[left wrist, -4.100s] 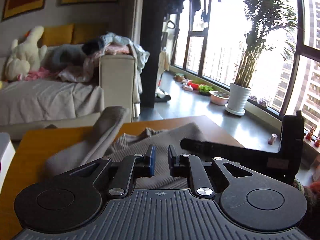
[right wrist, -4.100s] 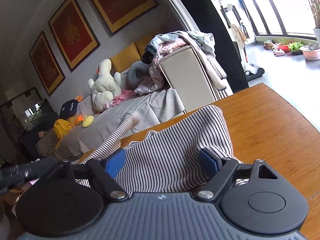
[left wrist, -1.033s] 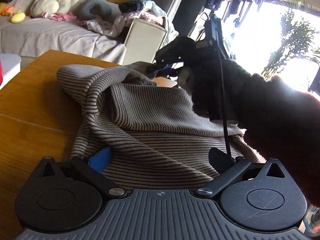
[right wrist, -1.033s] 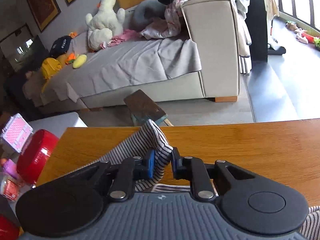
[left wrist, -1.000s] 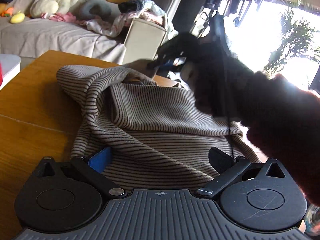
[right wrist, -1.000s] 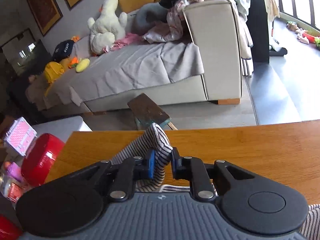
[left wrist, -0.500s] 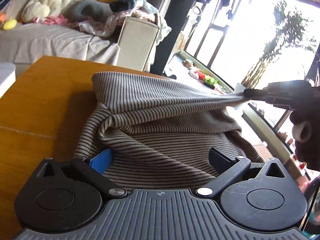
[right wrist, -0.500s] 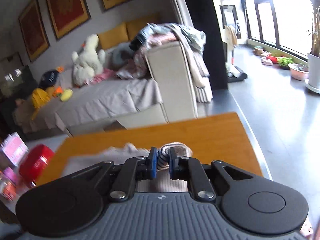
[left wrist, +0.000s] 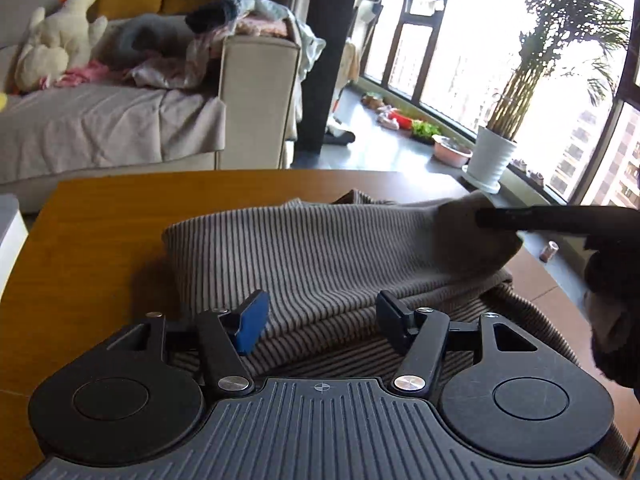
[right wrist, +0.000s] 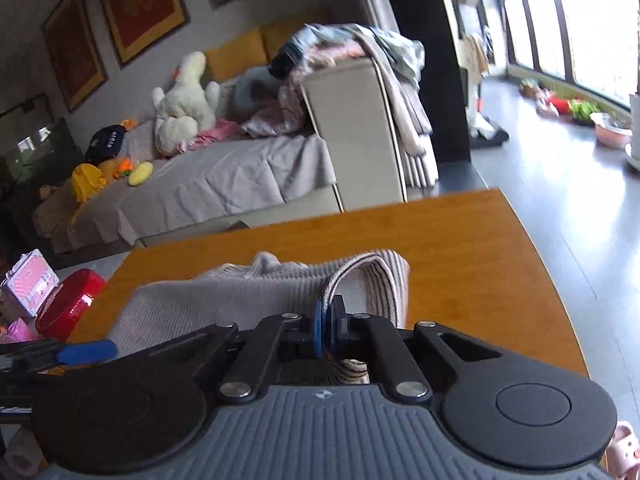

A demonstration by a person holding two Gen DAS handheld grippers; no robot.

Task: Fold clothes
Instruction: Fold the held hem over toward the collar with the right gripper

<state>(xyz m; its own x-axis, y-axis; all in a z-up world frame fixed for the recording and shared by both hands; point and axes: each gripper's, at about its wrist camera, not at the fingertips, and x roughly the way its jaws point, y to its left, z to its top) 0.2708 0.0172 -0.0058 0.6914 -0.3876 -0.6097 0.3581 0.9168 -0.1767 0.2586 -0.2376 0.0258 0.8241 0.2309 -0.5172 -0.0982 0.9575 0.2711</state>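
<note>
Striped garment on table; right gripper clamps hem, left gripper spread (red tin nearby).

Left gripper: black ribbed body, 2 round discs, silver screws at the linkage pivots, 1 blue pad, 1 black. Right gripper: same build, blue pad. Dark fuzzy sleeve at right edge.
</note>
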